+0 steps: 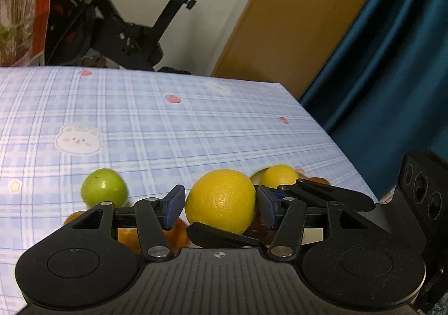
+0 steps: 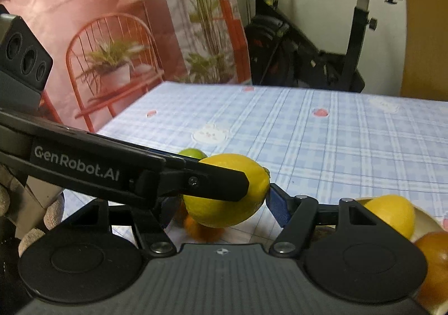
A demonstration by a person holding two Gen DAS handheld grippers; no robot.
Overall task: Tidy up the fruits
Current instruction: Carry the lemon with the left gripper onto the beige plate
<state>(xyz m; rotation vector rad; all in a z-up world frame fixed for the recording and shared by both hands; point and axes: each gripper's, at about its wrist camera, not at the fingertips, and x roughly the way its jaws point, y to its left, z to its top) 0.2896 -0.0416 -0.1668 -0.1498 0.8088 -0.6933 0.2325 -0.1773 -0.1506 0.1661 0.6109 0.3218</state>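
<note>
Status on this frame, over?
Left gripper shut on lemon. Right gripper straddles same lemon, grip unclear. Lime, orange on tablecloth below; second lemon in dish.

Checked tablecloth (image 1: 168,124), green lime (image 1: 103,187) on it

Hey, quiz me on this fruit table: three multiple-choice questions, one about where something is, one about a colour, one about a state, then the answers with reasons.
1. In the left wrist view, the green fruit sits: A) left of the lemon, on the checked cloth; B) in a bowl; C) between jaws.
2. The left gripper's pads are: A) red; B) blue; C) white.
3. The lemon is: A) lying untouched; B) clamped between the left gripper's jaws; C) cut in half.
Answers: 1 A, it rests on the cloth beside the lemon; 2 B, blue pads flank the lemon; 3 B, both pads press its sides.
</note>
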